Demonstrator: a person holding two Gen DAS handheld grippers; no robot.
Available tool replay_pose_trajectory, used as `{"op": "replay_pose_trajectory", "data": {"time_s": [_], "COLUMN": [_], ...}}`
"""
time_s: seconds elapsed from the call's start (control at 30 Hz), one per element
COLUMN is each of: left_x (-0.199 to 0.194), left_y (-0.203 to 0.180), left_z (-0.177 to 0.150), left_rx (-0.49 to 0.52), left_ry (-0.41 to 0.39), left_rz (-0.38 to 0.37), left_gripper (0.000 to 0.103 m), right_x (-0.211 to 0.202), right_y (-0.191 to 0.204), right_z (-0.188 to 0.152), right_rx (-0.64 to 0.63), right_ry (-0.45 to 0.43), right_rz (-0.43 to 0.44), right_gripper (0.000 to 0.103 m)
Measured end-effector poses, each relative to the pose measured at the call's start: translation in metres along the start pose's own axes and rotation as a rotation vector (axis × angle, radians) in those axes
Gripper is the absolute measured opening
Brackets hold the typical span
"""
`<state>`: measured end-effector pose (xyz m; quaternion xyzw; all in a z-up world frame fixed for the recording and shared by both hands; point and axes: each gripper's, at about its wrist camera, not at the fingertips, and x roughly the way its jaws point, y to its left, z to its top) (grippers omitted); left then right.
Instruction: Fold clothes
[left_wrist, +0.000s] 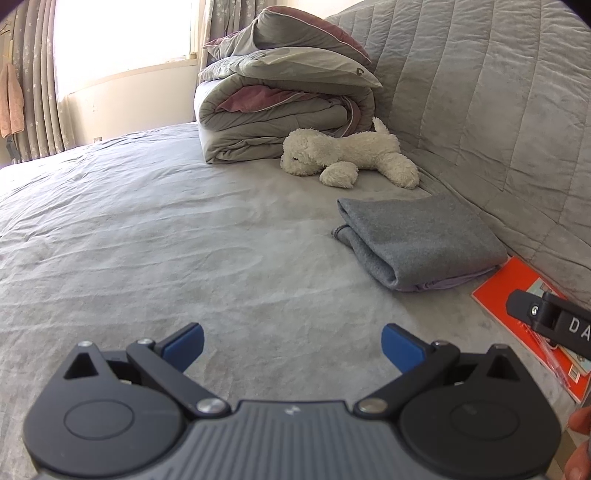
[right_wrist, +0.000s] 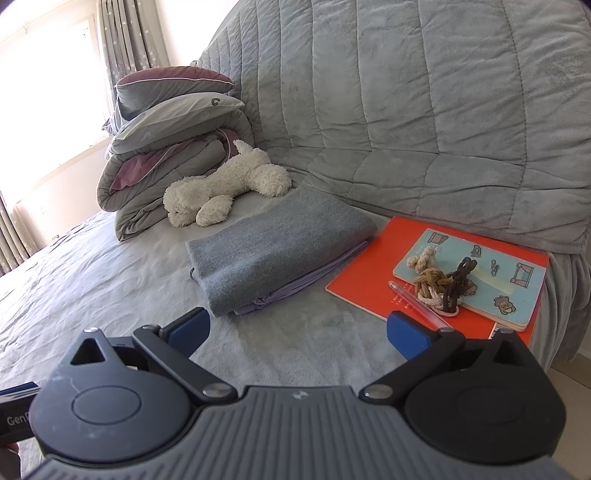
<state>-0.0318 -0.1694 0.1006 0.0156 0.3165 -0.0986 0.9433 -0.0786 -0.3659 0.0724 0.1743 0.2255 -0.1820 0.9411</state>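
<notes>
Both the left gripper (left_wrist: 291, 345) and right gripper (right_wrist: 297, 332) hang spread, empty. The grey garment (right_wrist: 273, 247) at 12 o'clock looks folded; next likely calls for fresh clothing.

A white plush dog (right_wrist: 225, 188) lies on the grey bed sheet (left_wrist: 147, 240), touching the rolled duvet with two pillows on top (left_wrist: 280, 92) behind it. Well to the dog's right an orange book (right_wrist: 373, 291) holds a blue notebook (right_wrist: 491, 280), knotted cords (right_wrist: 439, 288) and a clear pen (right_wrist: 417, 302).
</notes>
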Motion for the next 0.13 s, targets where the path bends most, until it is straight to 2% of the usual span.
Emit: {"op": "replay_pose_trajectory", "data": {"time_s": [0.13], "left_x": [0.0002], "left_y": [-0.0001], "left_z": [0.0002], "left_rx": [0.004], "left_ry": [0.005], "left_rz": [-0.010], "left_gripper": [0.102], "right_x": [0.0005], "right_y": [0.0001], "right_z": [0.0000], "right_rx": [0.000], "right_ry": [0.001], "right_rz": [0.000], "right_gripper": [0.103]}}
